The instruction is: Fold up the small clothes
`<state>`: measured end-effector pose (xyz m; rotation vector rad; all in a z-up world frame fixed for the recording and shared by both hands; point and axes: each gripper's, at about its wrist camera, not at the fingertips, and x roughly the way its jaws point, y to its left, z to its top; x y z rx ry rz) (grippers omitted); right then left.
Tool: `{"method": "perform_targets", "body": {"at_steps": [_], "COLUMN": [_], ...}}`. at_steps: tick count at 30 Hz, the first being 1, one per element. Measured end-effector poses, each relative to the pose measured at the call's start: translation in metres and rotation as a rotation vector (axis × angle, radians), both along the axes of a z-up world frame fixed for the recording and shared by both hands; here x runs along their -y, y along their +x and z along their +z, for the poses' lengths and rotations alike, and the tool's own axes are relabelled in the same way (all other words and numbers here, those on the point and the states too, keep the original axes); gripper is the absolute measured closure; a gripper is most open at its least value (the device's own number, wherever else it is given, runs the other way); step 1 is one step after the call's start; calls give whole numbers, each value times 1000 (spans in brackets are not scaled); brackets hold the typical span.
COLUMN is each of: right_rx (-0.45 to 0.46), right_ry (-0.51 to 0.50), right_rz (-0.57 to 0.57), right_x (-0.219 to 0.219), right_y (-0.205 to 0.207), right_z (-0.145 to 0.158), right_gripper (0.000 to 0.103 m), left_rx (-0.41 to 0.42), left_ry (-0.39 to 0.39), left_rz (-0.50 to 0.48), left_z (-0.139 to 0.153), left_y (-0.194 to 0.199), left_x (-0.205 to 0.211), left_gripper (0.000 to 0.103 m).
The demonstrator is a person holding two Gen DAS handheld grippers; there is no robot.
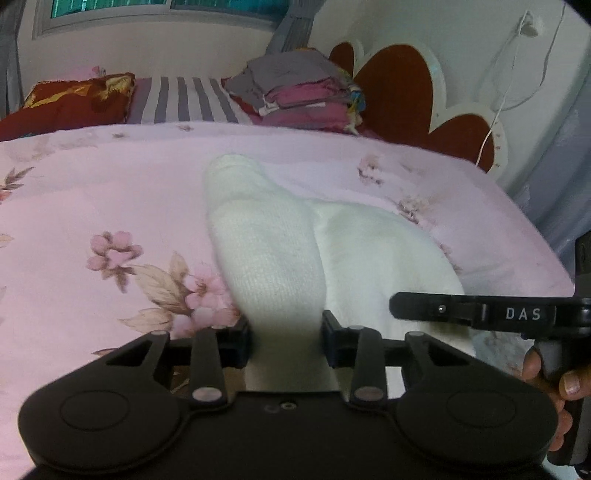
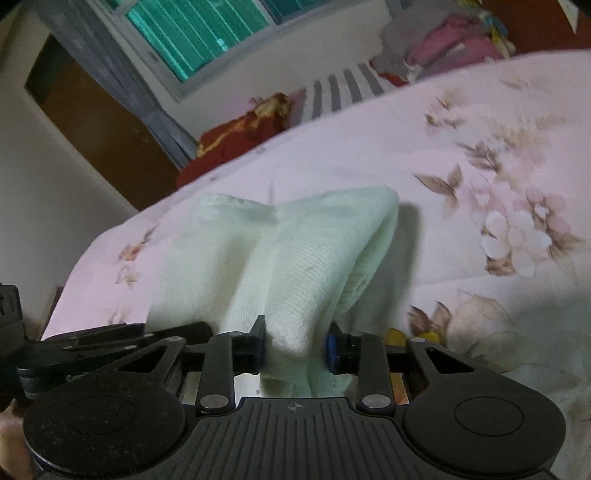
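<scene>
1. A white knitted garment [image 1: 266, 236] lies on a bed covered with a pink flowered sheet [image 1: 92, 192]; its near edge is lifted off the sheet and its far end rests on it.
2. The left tool [image 1: 286, 343] is clamped on the garment's near edge, with the knit pinched between its two black fingers [image 1: 334, 343].
3. The right tool [image 2: 295, 349] grips another part of the same near edge [image 2: 291, 280], and the cloth bunches into a ridge between its pads [image 2: 332, 350].
4. In the left view the right tool's black arm, marked DAS [image 1: 524, 314], reaches in just beside the garment, held by a person's hand [image 1: 557, 384].
5. Beyond the garment, at the bed's far end, sits a pile of folded clothes [image 1: 306, 88], with a dark red pillow [image 1: 70, 101] to its left.
6. A red and white scalloped headboard [image 1: 402, 85] stands right of the pile.
7. A window [image 2: 207, 29] is in the wall behind the bed.
</scene>
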<state>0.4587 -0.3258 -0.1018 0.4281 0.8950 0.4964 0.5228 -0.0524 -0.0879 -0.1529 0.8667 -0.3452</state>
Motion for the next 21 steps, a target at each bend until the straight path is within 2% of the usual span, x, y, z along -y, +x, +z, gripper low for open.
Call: {"method": "perform_targets", "body": {"at_steps": [7,14,18,21], "right_rx": [41,38,47,49], "right_ry": [-16,15,4,-7], "right_rz": [30,127,170,166], "right_x": [-70,-180,-246,-281], "right_y": [-20,-34,-40,-40], "right_z": [31,31,26,20], "right_gripper": [73,73,73,73], "left_rx": [28,-3,-14,-34], "left_ry": [2,1,8,-4], "left_rz": [20,121,137,137], "left_z": [19,21,23,14], "left_y": [-27,-62,-64,-56], "left_x": [-75,-190,-238,-263], "left_gripper": [68,68,68,68]}}
